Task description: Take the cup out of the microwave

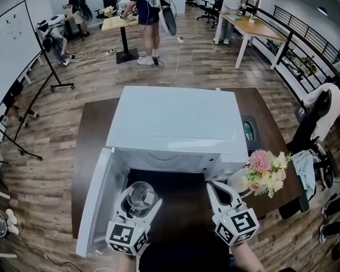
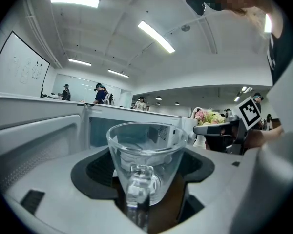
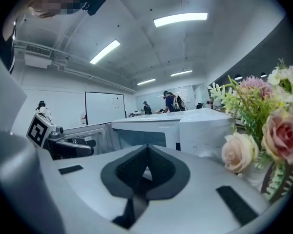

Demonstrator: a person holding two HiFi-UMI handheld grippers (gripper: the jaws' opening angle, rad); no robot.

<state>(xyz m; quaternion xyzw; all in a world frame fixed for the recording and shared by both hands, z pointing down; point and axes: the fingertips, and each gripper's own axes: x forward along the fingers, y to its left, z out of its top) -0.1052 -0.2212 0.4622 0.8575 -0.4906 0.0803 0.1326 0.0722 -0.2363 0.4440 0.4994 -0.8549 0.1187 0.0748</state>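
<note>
A clear glass cup [image 1: 139, 198] [image 2: 145, 162] with a handle is held upright between the jaws of my left gripper [image 1: 137, 202] [image 2: 139, 199], in front of the white microwave [image 1: 175, 126] and outside its cavity. The jaws are shut on the cup's handle. The microwave door [image 1: 97, 200] hangs open to the left. My right gripper [image 1: 218, 190] [image 3: 145, 172] is shut with nothing in it, in front of the microwave's right side. From the right gripper view the microwave [image 3: 185, 128] lies ahead.
A bunch of pink and cream flowers [image 1: 264, 171] [image 3: 263, 130] stands at the microwave's right front corner, close to the right gripper. The microwave sits on a dark brown table [image 1: 90, 135]. People, desks and a whiteboard [image 1: 8, 55] are farther back.
</note>
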